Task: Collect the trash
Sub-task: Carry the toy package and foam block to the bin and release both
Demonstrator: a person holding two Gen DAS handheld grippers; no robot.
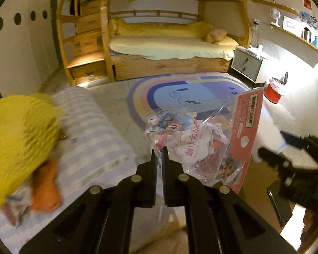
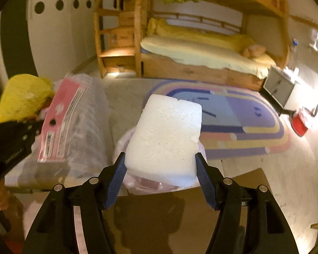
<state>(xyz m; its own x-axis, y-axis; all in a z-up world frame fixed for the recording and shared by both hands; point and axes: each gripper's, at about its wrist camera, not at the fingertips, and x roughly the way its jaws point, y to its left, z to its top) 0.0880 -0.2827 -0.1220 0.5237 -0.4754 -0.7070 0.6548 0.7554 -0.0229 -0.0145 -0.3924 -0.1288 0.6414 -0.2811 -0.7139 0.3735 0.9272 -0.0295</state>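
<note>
The left claw [image 1: 159,154] is pinched tight on a clear plastic toy wrapper [image 1: 193,146] with a pink header card, held up off the floor. The right claw [image 2: 160,158] grips a white foam block [image 2: 165,137] across its width, long axis pointing away toward the bunk bed [image 2: 201,53]. The red bin [image 2: 300,122] sits far right of the bed, well apart from both claws, nearer the right one. Under the block lies something pinkish, too hidden to name
</note>
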